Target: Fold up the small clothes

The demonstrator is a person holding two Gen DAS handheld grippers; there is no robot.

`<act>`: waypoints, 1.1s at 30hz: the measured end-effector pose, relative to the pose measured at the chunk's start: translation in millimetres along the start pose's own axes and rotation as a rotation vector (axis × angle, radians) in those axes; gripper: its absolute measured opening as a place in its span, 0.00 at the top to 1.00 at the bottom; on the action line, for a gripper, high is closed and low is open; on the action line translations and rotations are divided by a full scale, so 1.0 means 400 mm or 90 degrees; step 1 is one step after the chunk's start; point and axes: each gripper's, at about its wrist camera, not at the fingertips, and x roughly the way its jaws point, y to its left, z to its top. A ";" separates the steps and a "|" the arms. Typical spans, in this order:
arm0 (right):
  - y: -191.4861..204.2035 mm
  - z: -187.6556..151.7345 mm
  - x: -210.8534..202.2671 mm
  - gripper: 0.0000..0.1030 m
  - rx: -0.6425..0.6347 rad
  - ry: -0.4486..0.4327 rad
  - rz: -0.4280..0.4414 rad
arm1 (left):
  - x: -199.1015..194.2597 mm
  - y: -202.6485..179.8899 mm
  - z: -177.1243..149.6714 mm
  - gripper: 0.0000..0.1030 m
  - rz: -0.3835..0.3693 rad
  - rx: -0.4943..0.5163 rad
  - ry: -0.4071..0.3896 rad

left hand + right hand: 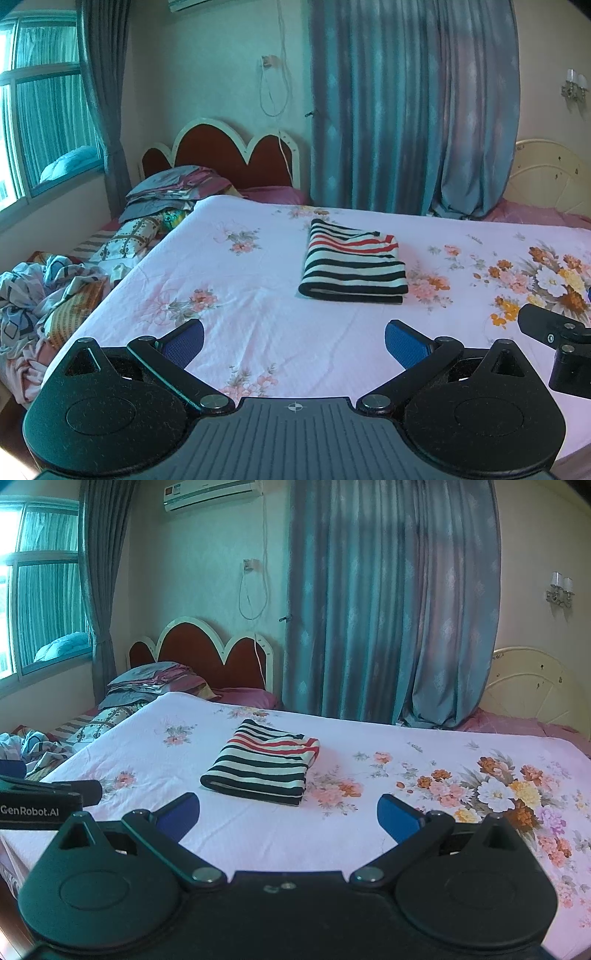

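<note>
Floral bedsheet [258, 295] bears striped garment [352, 264], folded, apparently finished; left gripper [294, 341] and right gripper [288, 814] spread wide, empty

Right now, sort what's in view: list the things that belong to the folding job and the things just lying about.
Job:
folded black, white and red striped garment
floral pink bedsheet
left claw
right claw

Lying about:
crumpled patterned bedding
stacked grey and pink linens

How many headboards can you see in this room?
2. A red scalloped headboard stands at the back left, behind the stacked bedding. A cream headboard stands at the far right, beside the blue curtain. Nothing suggests another is hidden.
</note>
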 end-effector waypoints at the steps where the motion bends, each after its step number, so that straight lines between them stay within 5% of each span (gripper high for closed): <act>1: 0.001 0.001 0.004 0.01 0.000 0.002 0.000 | 0.003 0.002 0.001 0.00 0.000 0.000 0.001; 24: 0.002 0.000 0.054 0.01 0.004 0.022 0.005 | 0.064 0.000 0.012 0.00 -0.006 0.005 0.021; 33: -0.041 -0.015 0.112 0.01 0.021 0.056 -0.013 | 0.181 -0.021 0.022 0.00 -0.019 -0.006 0.065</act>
